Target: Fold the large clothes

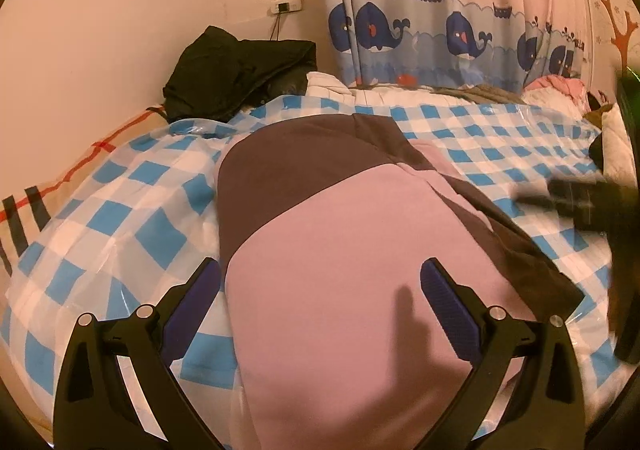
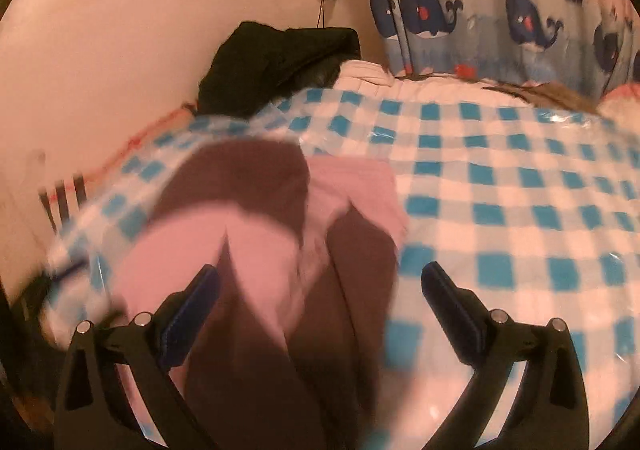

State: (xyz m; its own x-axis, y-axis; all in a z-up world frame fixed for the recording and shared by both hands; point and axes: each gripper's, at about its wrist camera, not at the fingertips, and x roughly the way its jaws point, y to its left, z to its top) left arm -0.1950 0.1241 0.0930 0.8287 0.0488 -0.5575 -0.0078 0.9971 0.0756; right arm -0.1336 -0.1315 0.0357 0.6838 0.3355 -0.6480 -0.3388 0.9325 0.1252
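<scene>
While lying flat on the checked sheet (image 1: 132, 218) of the bed, pink and brown top (image 1: 340, 270) could bunch up. Left tongs (image 1: 320, 290) wide open, holding nothing. Right tongs (image 2: 320, 290) wide open too. Slippery, shiny sheet; could slide. Blurry on the right.

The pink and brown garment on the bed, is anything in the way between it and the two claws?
Nothing visible is. The pink and brown garment lies spread on the checked sheet, and both the left claw and the right claw are open right over it. The black clothes sit far back by the wall.
</scene>
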